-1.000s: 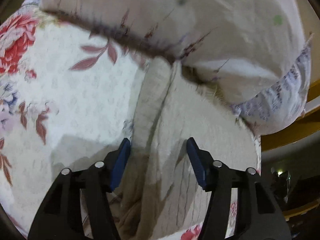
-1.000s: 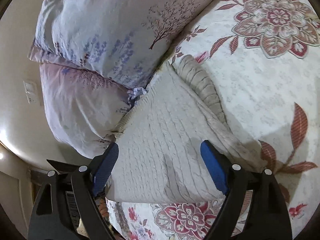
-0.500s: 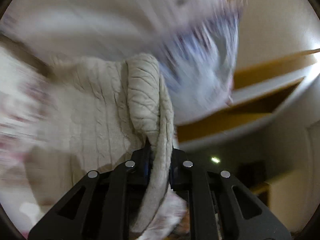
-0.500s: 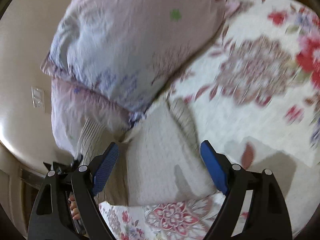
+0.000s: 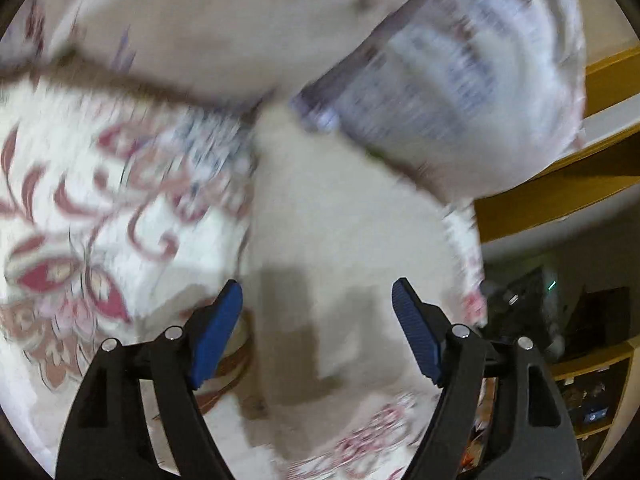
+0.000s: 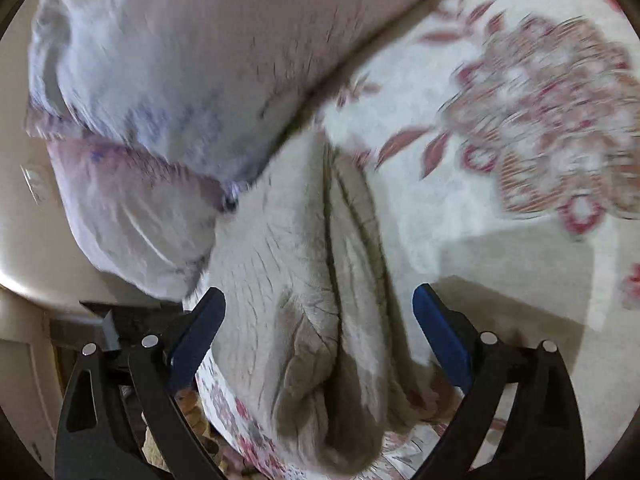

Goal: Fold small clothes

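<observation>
On the floral bedspread (image 6: 500, 240) the folded knit garment (image 6: 304, 280) lies free, both grippers (image 5: 316, 320) (image 6: 320, 332) gaping empty; press its edges flat, squaring the fold

Two pillows (image 6: 168, 60), one knit garment (image 6: 296, 280), two tongs (image 6: 320, 336).

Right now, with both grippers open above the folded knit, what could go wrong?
1. The folded knit is loose and bunched at its near end, so the fold may fall open.
2. It lies against the pillows; a push there could disturb it.
3. The left view is blurred, so a grasp by the left gripper might miss.
</observation>
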`<state>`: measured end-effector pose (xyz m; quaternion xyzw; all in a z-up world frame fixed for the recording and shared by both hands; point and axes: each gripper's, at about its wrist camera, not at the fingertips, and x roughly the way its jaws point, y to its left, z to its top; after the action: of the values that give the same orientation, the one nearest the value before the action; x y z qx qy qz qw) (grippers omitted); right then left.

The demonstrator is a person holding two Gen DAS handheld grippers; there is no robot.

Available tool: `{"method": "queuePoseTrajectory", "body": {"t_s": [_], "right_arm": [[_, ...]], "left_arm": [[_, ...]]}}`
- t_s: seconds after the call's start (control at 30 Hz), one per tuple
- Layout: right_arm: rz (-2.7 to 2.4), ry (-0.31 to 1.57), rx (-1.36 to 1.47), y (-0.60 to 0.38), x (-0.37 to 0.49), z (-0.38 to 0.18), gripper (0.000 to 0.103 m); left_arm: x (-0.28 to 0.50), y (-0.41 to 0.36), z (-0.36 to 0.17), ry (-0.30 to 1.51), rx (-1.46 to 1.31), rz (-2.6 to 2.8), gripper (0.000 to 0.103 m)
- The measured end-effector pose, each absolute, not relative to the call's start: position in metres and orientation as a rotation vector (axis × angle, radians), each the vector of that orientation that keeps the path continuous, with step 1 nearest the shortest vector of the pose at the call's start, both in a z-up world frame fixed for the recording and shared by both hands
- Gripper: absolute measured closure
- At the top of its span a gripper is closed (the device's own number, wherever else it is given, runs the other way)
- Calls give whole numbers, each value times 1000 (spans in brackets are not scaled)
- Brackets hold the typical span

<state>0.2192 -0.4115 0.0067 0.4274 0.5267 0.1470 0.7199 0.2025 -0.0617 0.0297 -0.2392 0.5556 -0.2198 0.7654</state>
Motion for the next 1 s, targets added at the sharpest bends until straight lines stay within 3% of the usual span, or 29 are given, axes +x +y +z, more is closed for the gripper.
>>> {"method": "queuePoseTrajectory", "body": {"t_s": [0.03,0.07,0.1,0.13,0.17,0.2,0.27,0.43,0.57,0.73,0.77,0.8,0.87,1.0], "right_arm": [[335,1185,932,-405,222,3,6],[343,1200,918,-399,225,0,14],[348,1209,894,-392,226,-4,36],[337,1223,860,-385,226,-8,45],[339,1216,855,-382,225,-9,55],[358,1190,887,-380,221,-9,64],[377,1150,890,-376,214,-1,68],[484,1106,816,-340,190,28,71],[415,1172,656,-312,182,28,54],[362,1004,715,-321,166,47,54],[372,1033,689,-314,171,45,56],[379,1063,651,-307,173,41,88],[299,1089,510,-291,176,37,94],[122,1060,617,-325,181,28,94]], "left_arm": [[197,-64,22,1221,-502,-480,27],[194,-68,15,1227,-497,-483,25],[194,-71,11,1226,-502,-489,25],[193,-75,9,1204,-515,-500,23],[195,-80,9,1186,-513,-510,33],[197,-84,6,1192,-512,-508,35],[196,-75,6,1167,-529,-515,62],[169,-37,48,1026,-513,-611,66],[140,-8,53,1032,-279,-434,52],[91,40,47,1005,-239,-274,33],[86,40,47,1004,-241,-264,30],[80,39,47,1007,-244,-253,28],[64,42,49,1019,-245,-236,23],[31,37,53,1002,-166,-180,9]]}}
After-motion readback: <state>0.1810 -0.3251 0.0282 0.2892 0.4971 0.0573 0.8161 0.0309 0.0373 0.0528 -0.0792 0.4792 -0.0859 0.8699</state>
